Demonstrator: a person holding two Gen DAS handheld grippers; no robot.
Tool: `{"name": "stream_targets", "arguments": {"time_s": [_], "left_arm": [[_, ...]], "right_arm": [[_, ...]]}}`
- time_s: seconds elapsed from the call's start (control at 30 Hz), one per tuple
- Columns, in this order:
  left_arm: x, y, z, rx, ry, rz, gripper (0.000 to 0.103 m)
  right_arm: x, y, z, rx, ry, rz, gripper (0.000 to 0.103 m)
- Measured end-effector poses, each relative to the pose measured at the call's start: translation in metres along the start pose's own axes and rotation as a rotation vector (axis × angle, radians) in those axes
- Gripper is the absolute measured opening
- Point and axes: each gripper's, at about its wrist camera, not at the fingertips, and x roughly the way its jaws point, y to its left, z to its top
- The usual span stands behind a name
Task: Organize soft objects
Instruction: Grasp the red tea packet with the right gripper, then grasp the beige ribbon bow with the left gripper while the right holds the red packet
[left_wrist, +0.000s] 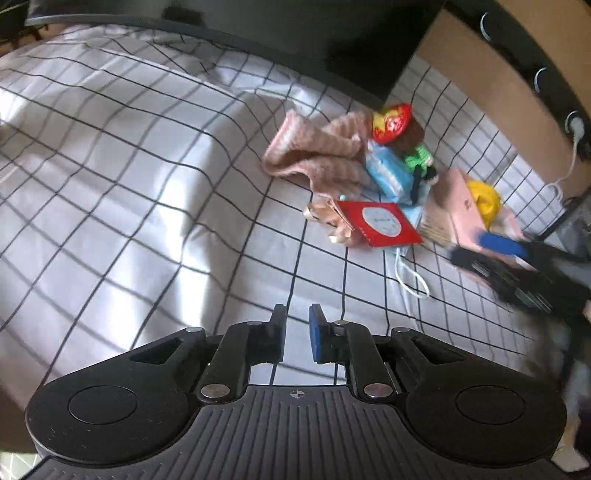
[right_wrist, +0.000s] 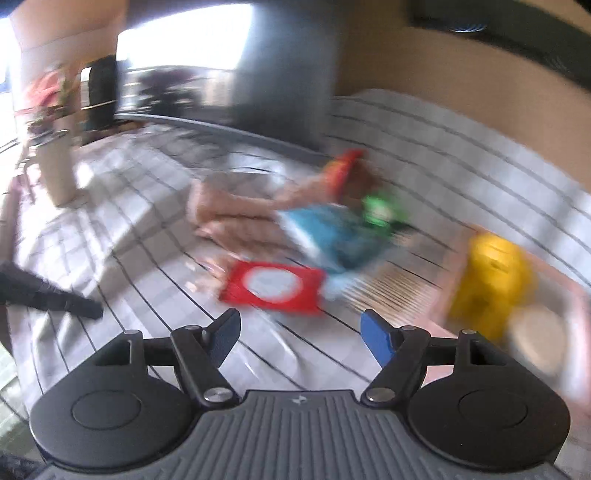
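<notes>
A pink cloth (left_wrist: 317, 149) is seen crumpled near the bed's far right corner, touching a blue packet (left_wrist: 388, 173) and a red card (left_wrist: 380, 223). It is best pinched at a free fold, clear of the packets. The right gripper (right_wrist: 300, 328) is spread wide and empty; the left gripper (left_wrist: 297, 332) is nearly pressed together, nothing between. In a pink box (left_wrist: 465, 206) by the right edge, 1 yellow item (left_wrist: 484, 199) is held.

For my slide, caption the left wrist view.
Left gripper, empty, above checked sheet; pink cloth and clutter beyond.
</notes>
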Motion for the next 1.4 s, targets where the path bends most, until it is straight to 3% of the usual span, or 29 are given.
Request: {"name": "stream_targets", "arguments": {"time_s": [0.13,0.27,0.4,0.57,0.73,0.8,0.93,1.03,1.17,1.23,1.4], "left_arm": [[-0.020,0.006,-0.012,-0.017,-0.003,-0.027,0.015],[-0.028,0.016,-0.025,-0.056,0.026,-0.062,0.015],[-0.018,0.018,-0.029,-0.075,0.050,-0.121,0.015],[0.001,0.008,-0.025,-0.076,0.066,-0.170,0.015],[0.026,0.001,-0.016,-0.087,0.084,-0.185,0.015],[0.034,0.001,-0.011,-0.099,0.080,-0.167,0.015],[0.044,0.001,0.004,-0.104,0.071,-0.137,0.015],[0.048,0.001,0.012,-0.105,0.075,-0.112,0.015],[0.046,0.002,0.013,-0.118,0.070,-0.084,0.015],[0.044,0.003,0.009,-0.131,0.073,-0.073,0.015],[0.037,0.006,-0.002,-0.171,0.073,-0.045,0.015]], "right_arm": [[0.054,0.008,0.035,-0.054,0.044,0.119,0.073],[0.111,-0.003,0.063,-0.044,0.161,0.197,0.072],[0.142,-0.017,0.068,-0.026,0.279,0.301,0.072],[0.134,-0.016,0.056,-0.037,0.354,0.335,0.073],[0.079,-0.009,0.029,0.085,0.365,0.416,0.073],[0.052,0.004,0.022,-0.020,0.302,0.388,0.074],[0.022,0.026,0.002,-0.333,0.182,0.229,0.078],[0.022,0.034,-0.014,-0.544,0.208,0.270,0.078],[0.033,0.040,-0.019,-0.694,0.207,0.332,0.078],[0.046,0.037,-0.014,-0.724,0.211,0.353,0.081],[0.073,0.018,0.006,-0.581,0.342,0.488,0.083]]}}
